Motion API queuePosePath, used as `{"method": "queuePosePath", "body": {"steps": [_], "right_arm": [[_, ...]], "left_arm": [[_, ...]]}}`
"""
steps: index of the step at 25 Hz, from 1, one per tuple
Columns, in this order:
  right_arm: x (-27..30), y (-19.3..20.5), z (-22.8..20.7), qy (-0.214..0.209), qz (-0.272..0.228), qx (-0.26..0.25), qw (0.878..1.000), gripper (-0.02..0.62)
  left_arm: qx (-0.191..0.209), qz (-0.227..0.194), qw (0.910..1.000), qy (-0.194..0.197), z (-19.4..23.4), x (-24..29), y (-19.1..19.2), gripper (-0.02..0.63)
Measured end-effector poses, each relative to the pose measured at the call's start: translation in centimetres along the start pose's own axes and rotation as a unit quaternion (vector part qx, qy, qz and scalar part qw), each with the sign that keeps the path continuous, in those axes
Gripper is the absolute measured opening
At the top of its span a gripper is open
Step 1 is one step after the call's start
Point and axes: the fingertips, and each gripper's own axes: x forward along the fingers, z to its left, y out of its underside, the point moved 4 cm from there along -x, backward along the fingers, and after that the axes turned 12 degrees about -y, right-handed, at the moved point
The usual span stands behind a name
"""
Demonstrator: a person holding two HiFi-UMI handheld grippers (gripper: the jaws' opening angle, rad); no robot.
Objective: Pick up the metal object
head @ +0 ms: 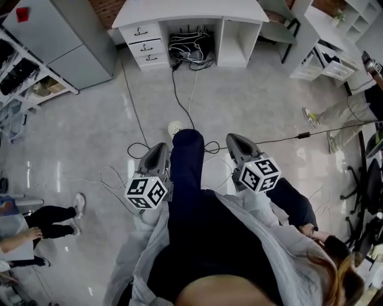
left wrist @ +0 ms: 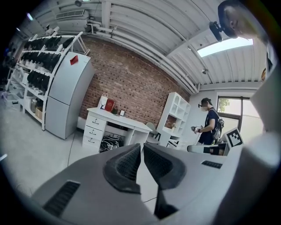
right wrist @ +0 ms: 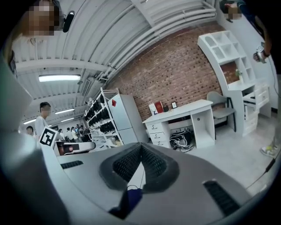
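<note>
Grey polished floor (head: 251, 95) spreads out under the person, who holds both grippers pointing forward, one on either side of a raised leg (head: 187, 161) in dark blue trousers. The left gripper (head: 159, 148) sits at about 9 o'clock of that leg and the right gripper (head: 237, 141) at 3 o'clock. Each has a black-and-white marker cube (head: 146, 192) at the end nearer the body.

On the left one the dark pads (left wrist: 127, 165) are drawn together at the tips. Only a thin slit shows between them, and nothing is caught there. On the right one the pads (right wrist: 154, 163) also meet at the tips, fully closed on nothing; a scrap of blue shows lower down, behind them.

I can't pick out the metal object for certain. The only loose item nearby is a small pale round thing (head: 174, 127) on the floor at 12 o'clock, just past the leg and beside the black cables (head: 177, 95). Neither gripper touches it.

Further off at 12 o'clock stands a white desk (head: 191, 12) with drawers and a dark bundle underneath. A grey cabinet (head: 60, 42) is at 10 o'clock and a white shelf unit (head: 323, 48) at 1 o'clock. One bystander's legs (head: 54, 218) show at 8 o'clock and another's (head: 341, 113) at 2 o'clock.
</note>
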Motion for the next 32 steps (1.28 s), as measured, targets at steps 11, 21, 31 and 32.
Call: {"method": "queuePosePath", "body": {"steps": [11, 21, 31, 32], "right_arm": [[8.0, -4.4, -7.2, 0.006, 0.016, -0.028, 0.999, 0.006], [19.3, -14.4, -18.5, 0.012, -0.024, 0.071, 0.997, 0.228], [27.5, -20.2, -25.9, 0.0, -0.072, 0.125, 0.99, 0.272], [28.1, -20.3, -26.2, -0.001, -0.072, 0.129, 0.989, 0.271]], "left_arm": [[-0.016, 0.001, 0.9999, 0.003, 2.6, 12.2, -1.6, 0.037], [-0.02, 0.009, 0.9994, 0.026, 4.2, 30.0, -9.2, 0.037], [-0.019, 0.0, 0.9997, 0.012, 7.5, 39.6, -13.0, 0.037], [-0.016, 0.001, 0.9998, 0.011, 7.8, 40.1, -13.2, 0.037]]}}
